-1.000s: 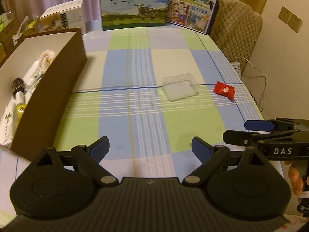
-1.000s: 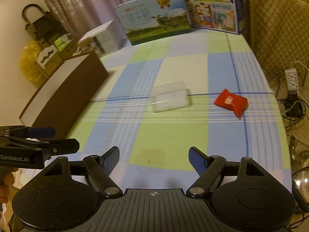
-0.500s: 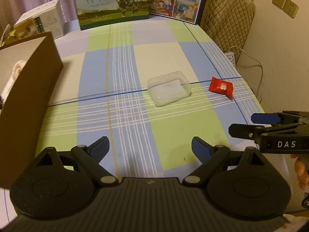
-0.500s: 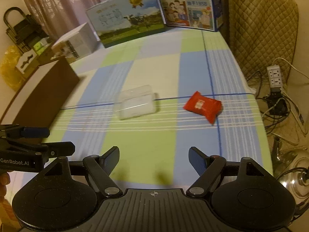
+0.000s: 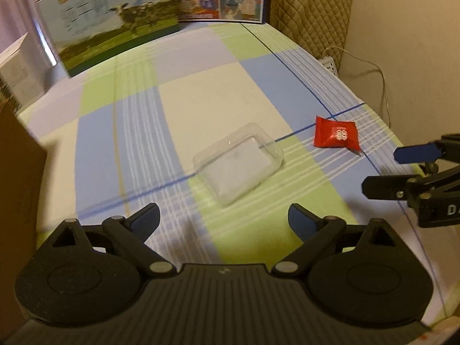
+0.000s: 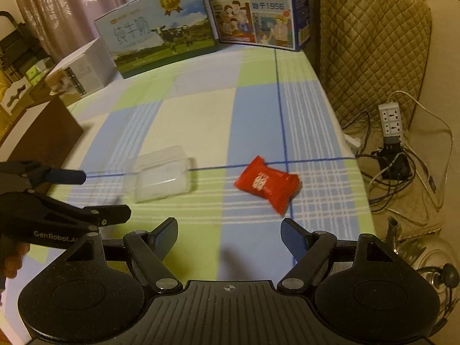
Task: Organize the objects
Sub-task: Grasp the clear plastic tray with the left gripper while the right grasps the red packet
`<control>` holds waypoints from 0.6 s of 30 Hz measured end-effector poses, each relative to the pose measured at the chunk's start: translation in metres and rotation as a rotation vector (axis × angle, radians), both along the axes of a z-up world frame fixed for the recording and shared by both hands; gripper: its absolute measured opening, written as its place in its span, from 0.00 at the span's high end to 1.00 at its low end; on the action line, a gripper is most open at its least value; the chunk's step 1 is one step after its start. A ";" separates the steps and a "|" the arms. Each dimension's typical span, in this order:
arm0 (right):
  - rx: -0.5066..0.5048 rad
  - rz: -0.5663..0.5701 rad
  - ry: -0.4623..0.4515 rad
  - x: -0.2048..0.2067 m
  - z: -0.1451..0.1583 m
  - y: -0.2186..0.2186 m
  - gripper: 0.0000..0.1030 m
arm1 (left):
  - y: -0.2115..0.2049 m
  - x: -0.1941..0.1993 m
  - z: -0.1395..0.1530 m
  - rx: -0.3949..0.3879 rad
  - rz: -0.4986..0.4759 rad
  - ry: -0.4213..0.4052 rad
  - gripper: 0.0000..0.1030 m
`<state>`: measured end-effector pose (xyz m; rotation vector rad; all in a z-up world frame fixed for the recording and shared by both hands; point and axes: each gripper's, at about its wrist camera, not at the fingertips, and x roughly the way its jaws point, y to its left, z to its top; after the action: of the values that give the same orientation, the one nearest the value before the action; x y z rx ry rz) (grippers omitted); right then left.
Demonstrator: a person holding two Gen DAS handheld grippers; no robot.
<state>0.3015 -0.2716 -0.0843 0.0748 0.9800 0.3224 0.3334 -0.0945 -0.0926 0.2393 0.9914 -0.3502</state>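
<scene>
A clear plastic tray (image 5: 238,162) lies on the checked tablecloth, just ahead of my left gripper (image 5: 224,220), which is open and empty. A red snack packet (image 5: 335,135) lies to the tray's right. In the right wrist view the packet (image 6: 266,184) is just ahead of my right gripper (image 6: 228,235), which is open and empty, and the tray (image 6: 159,174) lies to its left. The right gripper shows at the right edge of the left wrist view (image 5: 382,169), and the left one at the left edge of the right wrist view (image 6: 106,195).
A brown cardboard box (image 6: 43,132) stands at the table's left. Two milk cartons (image 6: 161,43) (image 6: 258,11) and a white box (image 6: 80,72) stand along the far edge. A quilted chair (image 6: 371,43) and a power strip with cables (image 6: 389,122) are off the right edge.
Both grippers have moved forward and right, closer to the tray and the packet. The brown box has slid out to the left of both views. Both stay open.
</scene>
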 end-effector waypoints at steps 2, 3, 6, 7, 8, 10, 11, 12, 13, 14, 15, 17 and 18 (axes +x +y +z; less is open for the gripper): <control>-0.007 -0.011 -0.001 0.005 -0.002 -0.003 0.26 | -0.004 0.009 -0.004 0.007 -0.025 -0.009 0.08; -0.008 -0.016 0.000 0.008 -0.003 -0.004 0.26 | -0.006 0.014 -0.005 0.013 -0.038 -0.012 0.07; -0.019 -0.022 -0.004 0.016 -0.006 -0.008 0.26 | -0.011 0.028 -0.011 0.030 -0.082 -0.025 0.07; -0.024 -0.022 -0.008 0.018 -0.007 -0.009 0.26 | -0.013 0.032 -0.013 0.036 -0.099 -0.029 0.07; -0.029 -0.020 -0.012 0.020 -0.008 -0.010 0.26 | -0.015 0.036 -0.016 0.038 -0.118 -0.033 0.07; -0.039 -0.011 -0.024 0.025 -0.011 -0.011 0.26 | -0.018 0.043 -0.021 0.047 -0.144 -0.039 0.07; -0.043 -0.004 -0.033 0.027 -0.013 -0.012 0.26 | -0.020 0.046 -0.023 0.051 -0.154 -0.042 0.07; -0.047 0.006 -0.046 0.029 -0.014 -0.013 0.26 | -0.021 0.049 -0.026 0.054 -0.164 -0.047 0.07; -0.052 0.014 -0.054 0.031 -0.016 -0.014 0.26 | -0.022 0.051 -0.028 0.055 -0.176 -0.045 0.07; -0.060 0.022 -0.063 0.033 -0.017 -0.014 0.26 | -0.023 0.054 -0.031 0.056 -0.189 -0.042 0.08; -0.063 0.037 -0.075 0.036 -0.018 -0.014 0.26 | -0.025 0.055 -0.033 0.062 -0.198 -0.043 0.08; -0.077 0.074 -0.093 0.040 -0.021 -0.013 0.26 | -0.027 0.058 -0.037 0.064 -0.215 -0.049 0.09; -0.086 0.093 -0.101 0.041 -0.022 -0.011 0.26 | -0.028 0.059 -0.038 0.063 -0.220 -0.049 0.10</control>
<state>0.3425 -0.2826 -0.1065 -0.0652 0.8974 0.3650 0.3921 -0.1223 -0.1309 0.4144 0.9309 -0.5118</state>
